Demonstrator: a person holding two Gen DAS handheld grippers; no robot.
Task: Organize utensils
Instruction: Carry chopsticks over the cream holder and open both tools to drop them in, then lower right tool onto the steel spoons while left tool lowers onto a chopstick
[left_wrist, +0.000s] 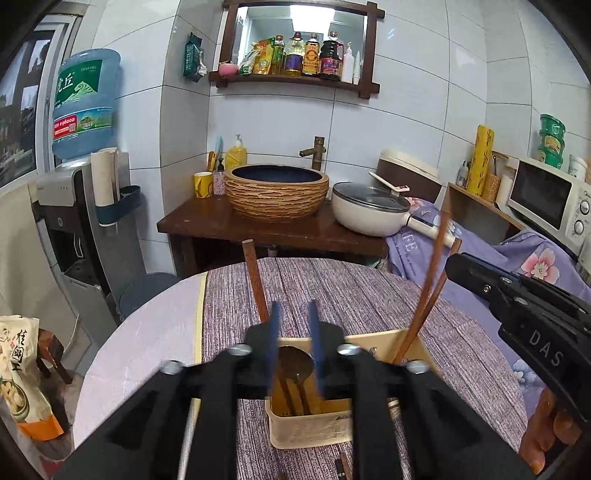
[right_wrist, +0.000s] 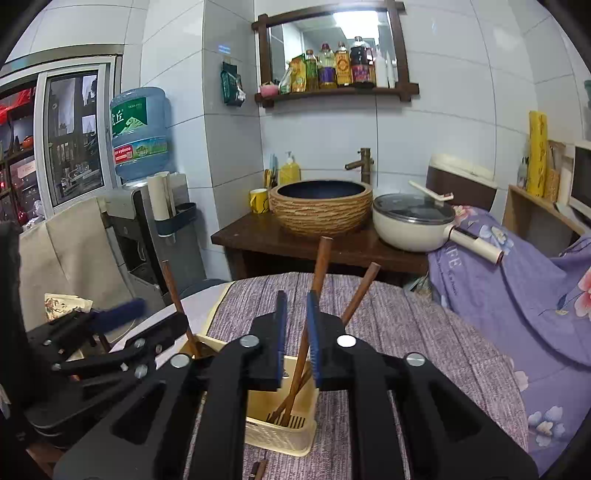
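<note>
A cream plastic utensil holder (left_wrist: 306, 424) stands on the round table's striped cloth (left_wrist: 332, 291). In the left wrist view a wooden spoon (left_wrist: 295, 363) and chopsticks lie in its near compartment, one chopstick (left_wrist: 255, 280) leans out at the left, and two chopsticks (left_wrist: 430, 280) lean out at the right. My left gripper (left_wrist: 294, 347) is open and empty above the spoon compartment. In the right wrist view the holder (right_wrist: 280, 432) sits below my right gripper (right_wrist: 295, 332), which is open; a chopstick (right_wrist: 317, 273) stands between its pads, not pinched. The left gripper (right_wrist: 110, 321) shows there at left.
A wooden counter (left_wrist: 266, 229) behind the table carries a woven basin (left_wrist: 277, 192) and a lidded cream pot (left_wrist: 369, 208). A water dispenser (left_wrist: 77, 192) stands left. A purple floral cloth (left_wrist: 517, 266) and microwave (left_wrist: 550, 201) are right. Chopstick ends (left_wrist: 341, 467) lie on the cloth nearby.
</note>
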